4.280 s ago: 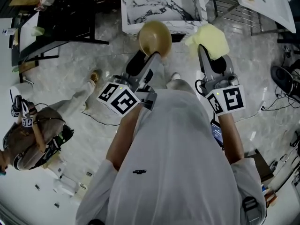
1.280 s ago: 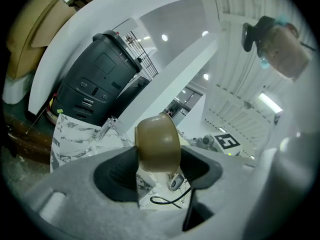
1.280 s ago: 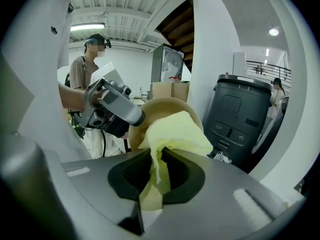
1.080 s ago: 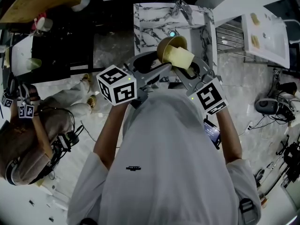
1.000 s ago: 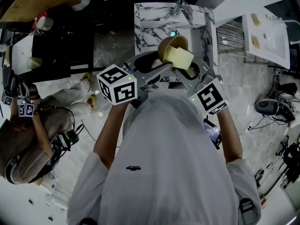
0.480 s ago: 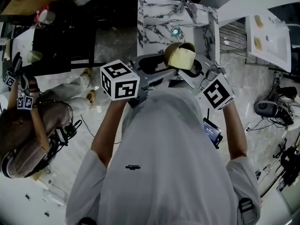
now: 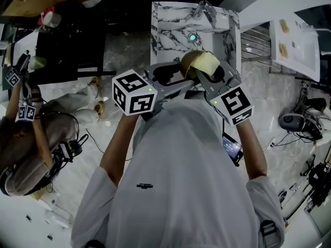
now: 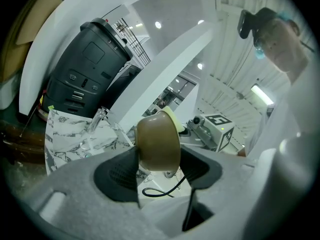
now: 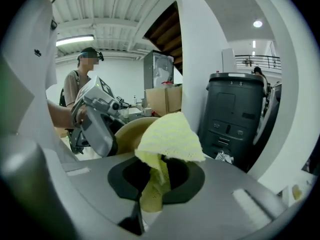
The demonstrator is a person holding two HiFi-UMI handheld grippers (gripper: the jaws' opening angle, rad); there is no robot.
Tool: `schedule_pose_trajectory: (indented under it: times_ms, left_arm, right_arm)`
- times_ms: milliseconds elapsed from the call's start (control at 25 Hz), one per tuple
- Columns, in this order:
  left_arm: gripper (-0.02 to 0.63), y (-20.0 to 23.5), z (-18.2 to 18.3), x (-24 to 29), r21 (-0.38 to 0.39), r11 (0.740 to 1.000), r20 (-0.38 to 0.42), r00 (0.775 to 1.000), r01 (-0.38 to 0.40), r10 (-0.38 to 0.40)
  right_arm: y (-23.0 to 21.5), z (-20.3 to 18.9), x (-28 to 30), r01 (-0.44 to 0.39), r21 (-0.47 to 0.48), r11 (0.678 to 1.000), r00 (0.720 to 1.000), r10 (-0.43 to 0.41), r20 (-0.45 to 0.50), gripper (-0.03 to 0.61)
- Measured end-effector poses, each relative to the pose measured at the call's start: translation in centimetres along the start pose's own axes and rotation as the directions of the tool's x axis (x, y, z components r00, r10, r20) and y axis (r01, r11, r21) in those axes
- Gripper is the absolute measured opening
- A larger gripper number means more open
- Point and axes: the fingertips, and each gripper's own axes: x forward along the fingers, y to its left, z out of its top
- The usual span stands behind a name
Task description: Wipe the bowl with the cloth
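A tan bowl is held up in front of my chest, tipped on its side, with my left gripper shut on its rim. In the left gripper view the bowl's outer wall fills the space between the jaws of my left gripper. My right gripper is shut on a pale yellow cloth, which is pressed into the bowl's mouth. In the right gripper view the cloth bunches out of my right gripper against the bowl's inside.
A marble-patterned sink with a tap lies just ahead, below the bowl. A white counter is at the right. Another person crouches on the floor at the left. A dark bin stands behind the sink.
The cloth has slid across the bowl's mouth and now covers more of it. Both grippers have shifted slightly, the right one drawing closer to the left.
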Motion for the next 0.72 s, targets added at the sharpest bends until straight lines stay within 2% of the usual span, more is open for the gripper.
schedule_pose_trajectory:
  times_ms: [120, 320, 560, 720]
  left_arm:
    - [0.259, 0.1, 0.3, 0.0, 0.001, 1.0, 0.016, 1.0, -0.004, 0.004]
    - [0.259, 0.3, 0.9, -0.5, -0.01, 1.0, 0.04, 0.999, 0.002, -0.001]
    - [0.259, 0.2, 1.9, -1.5, -0.07, 0.997, 0.108, 0.994, 0.037, -0.029]
    - [0.259, -0.1, 1.9, -2.0, -0.09, 0.995, 0.134, 0.99, 0.053, -0.041]
  right_arm:
    - [-1.1, -0.6, 0.1, 0.048, -0.004, 0.999, 0.998, -0.049, -0.042, 0.04]
    - [-1.3, -1.5, 0.3, 0.076, -0.095, 0.993, 0.987, -0.088, -0.131, 0.04]
    - [-0.1, -1.6, 0.0, 0.031, -0.196, 0.98, 0.974, -0.074, -0.214, 0.04]
    - [1.9, -1.5, 0.0, -0.051, -0.213, 0.976, 0.973, 0.0, -0.233, 0.04]
